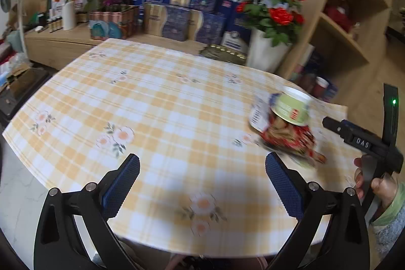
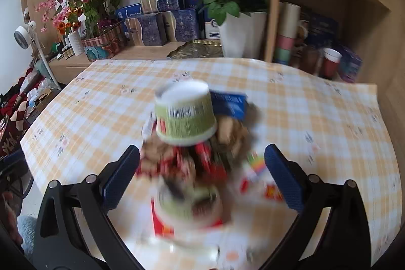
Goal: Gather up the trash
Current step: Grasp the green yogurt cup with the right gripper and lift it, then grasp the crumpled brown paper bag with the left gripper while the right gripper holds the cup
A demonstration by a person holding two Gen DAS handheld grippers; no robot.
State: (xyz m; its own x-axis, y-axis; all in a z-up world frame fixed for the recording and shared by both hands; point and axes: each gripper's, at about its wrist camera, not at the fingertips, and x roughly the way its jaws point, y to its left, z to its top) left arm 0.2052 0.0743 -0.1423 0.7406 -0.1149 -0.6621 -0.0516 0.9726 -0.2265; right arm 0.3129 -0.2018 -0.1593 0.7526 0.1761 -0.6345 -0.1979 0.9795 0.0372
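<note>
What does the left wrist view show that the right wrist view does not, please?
Only the left wrist view shows the right tool's black handle and the hand holding it. Only the right wrist view shows the red paper cup on the shelf clearly, plus blurred packets nearest the tongs. Both show the green cup upside down on the trash pile, the checked tablecloth and the red roses.

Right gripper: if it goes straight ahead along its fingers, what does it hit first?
Probably the trash pile, lying between the open right gripper fingers; the upside-down green cup sits on top, just beyond. Motion blur leaves depth uncertain.
</note>
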